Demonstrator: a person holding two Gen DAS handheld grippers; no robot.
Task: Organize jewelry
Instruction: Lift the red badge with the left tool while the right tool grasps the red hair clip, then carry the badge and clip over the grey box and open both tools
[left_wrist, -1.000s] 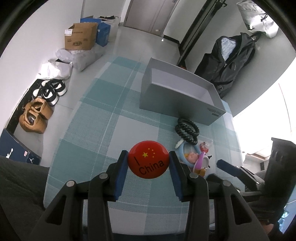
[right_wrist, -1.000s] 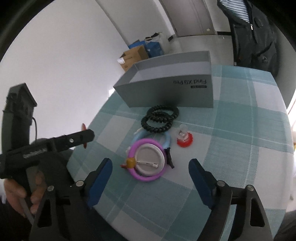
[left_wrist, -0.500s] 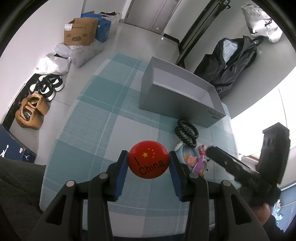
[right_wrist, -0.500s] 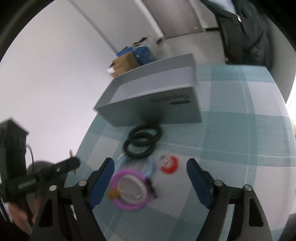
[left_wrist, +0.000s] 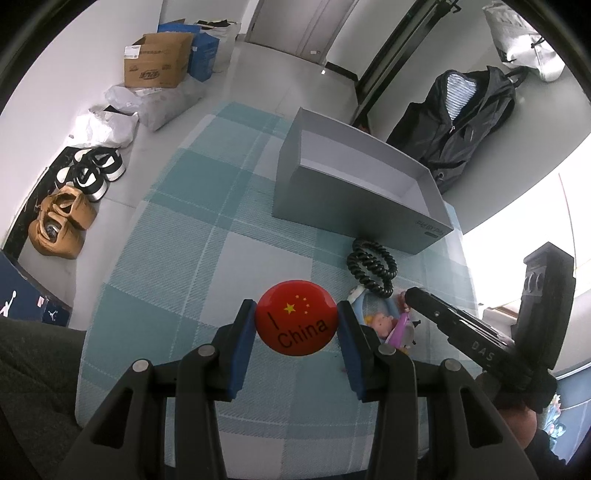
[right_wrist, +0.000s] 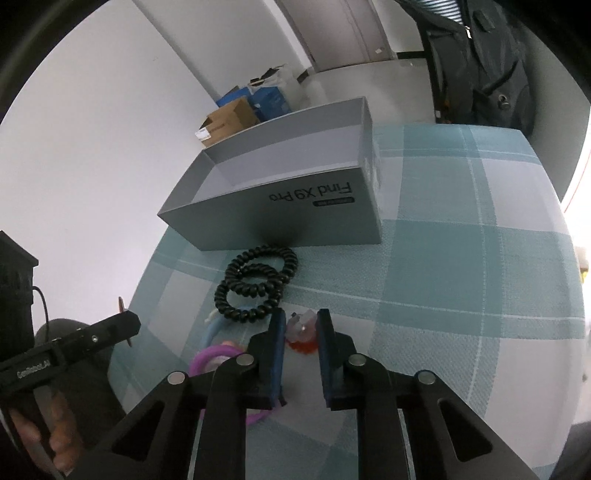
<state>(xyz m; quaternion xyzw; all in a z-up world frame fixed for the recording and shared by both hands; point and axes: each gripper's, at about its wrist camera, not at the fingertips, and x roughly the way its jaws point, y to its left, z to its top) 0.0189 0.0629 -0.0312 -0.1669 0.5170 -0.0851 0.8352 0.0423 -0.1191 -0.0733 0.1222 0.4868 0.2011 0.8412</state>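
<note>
1. Right wrist view: right gripper (right_wrist: 301, 326) was wide open above the pile a second ago; its jaws have now come together on the small red-and-clear trinket (right_wrist: 303, 334); pads press it from both sides.
2. That trinket sits on the checked tablecloth (right_wrist: 461, 266), about mid-surface, just beside the black spiral hair ties (right_wrist: 256, 282); we can't tell yet whether it is off the cloth.
3. Left wrist view: left gripper (left_wrist: 296, 323) unchanged; partly open, clamped on the round red "China" badge (left_wrist: 296, 318), held above the near half of the cloth.
4. Grey box (left_wrist: 360, 190) stands open by the far edge; what we see of its inside looks empty.
5. Remaining on the cloth: hair ties touching the box's near wall; purple ring (right_wrist: 210, 363) and pale blue ring (right_wrist: 214, 326) overlapping just on the near side of them; small doll charm (left_wrist: 382, 325) in the same cluster.
6. Our read: both tools now loaded; the pick on the right looks done; next is carrying both items to the box.
7. Risk: trinket is small and caught near the pad tips; could slip out on the lift.
</note>
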